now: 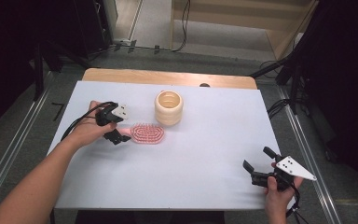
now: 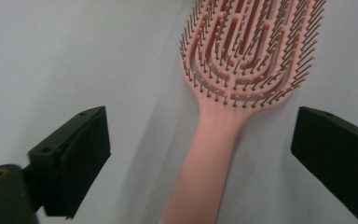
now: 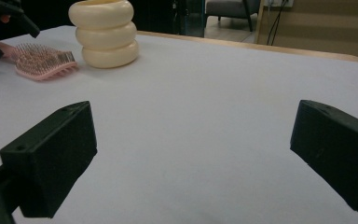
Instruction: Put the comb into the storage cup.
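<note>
I have the left gripper [image 2: 200,154] spread, one jaw on each side of the pink hairbrush [image 2: 235,93] handle, not yet pinching. The brush lies flat, bristles up, left of the table's [image 1: 205,154] middle, just beside the cream holder [image 1: 168,108]. My right gripper [image 1: 257,164] waits spread and empty near the front right corner, with open room between.
</note>
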